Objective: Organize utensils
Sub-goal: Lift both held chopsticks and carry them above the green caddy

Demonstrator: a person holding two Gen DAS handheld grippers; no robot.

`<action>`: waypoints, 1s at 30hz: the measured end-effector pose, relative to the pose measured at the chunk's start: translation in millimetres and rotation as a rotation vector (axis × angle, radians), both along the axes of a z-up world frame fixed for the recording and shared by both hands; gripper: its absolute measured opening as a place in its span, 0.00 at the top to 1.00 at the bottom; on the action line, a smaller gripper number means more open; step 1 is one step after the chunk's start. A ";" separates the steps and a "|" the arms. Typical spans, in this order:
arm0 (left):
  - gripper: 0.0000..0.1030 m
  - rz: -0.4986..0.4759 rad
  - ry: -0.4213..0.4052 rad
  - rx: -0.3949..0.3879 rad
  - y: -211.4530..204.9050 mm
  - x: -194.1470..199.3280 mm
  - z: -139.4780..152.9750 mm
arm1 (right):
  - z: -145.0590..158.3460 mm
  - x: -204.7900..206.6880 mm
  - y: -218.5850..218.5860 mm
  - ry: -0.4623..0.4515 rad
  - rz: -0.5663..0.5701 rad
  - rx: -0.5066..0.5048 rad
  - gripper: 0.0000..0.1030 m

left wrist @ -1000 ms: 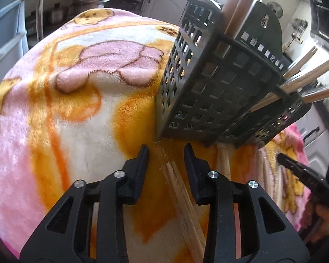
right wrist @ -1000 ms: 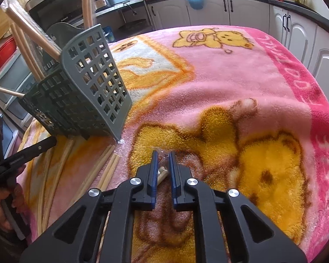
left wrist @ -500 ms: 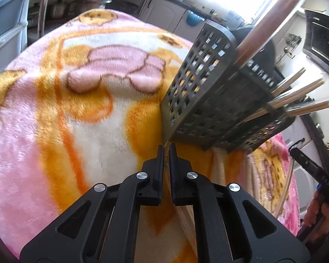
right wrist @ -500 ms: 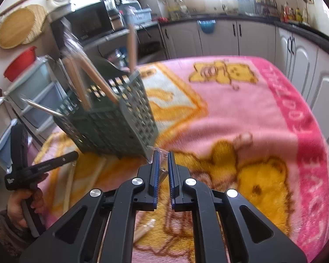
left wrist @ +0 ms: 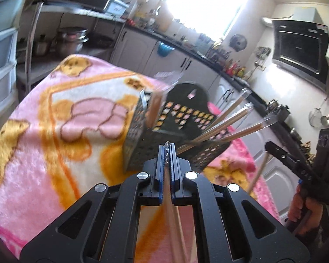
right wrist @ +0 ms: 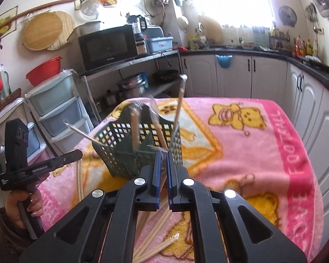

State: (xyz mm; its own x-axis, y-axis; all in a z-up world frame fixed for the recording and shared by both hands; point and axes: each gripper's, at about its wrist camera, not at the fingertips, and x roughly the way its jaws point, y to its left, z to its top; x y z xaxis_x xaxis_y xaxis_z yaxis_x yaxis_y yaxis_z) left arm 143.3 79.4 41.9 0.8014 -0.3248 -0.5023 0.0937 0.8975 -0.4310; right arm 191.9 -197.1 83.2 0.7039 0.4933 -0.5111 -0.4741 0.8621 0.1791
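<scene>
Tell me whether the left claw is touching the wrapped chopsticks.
Touching. The left wrist view shows the left claw shut on the wrapped chopsticks, with the wrapper tip poking out between the pads.

Left tongs [left wrist: 167,151]: were open around the wrapped chopsticks [left wrist: 167,153], now clamped on them and lifted.
Right tongs [right wrist: 162,160]: risen off the blanket [right wrist: 241,144], gripping a wrapped pair [right wrist: 162,164].
</scene>
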 end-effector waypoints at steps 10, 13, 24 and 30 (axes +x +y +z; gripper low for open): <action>0.98 -0.061 -0.110 0.019 -15.8 -11.9 45.2 | 35.3 -11.4 4.9 -0.094 0.040 0.018 0.96; 0.98 -0.074 -0.142 0.027 -19.9 -13.5 59.5 | 48.2 -13.7 6.2 -0.129 0.054 0.021 0.96; 0.98 -0.084 -0.277 0.025 -26.6 -10.3 111.7 | 88.3 -16.0 14.8 -0.235 0.079 0.029 0.96; 0.98 -0.066 -0.339 0.024 -26.6 2.2 136.8 | 109.7 -9.0 17.5 -0.287 0.083 0.042 0.96</action>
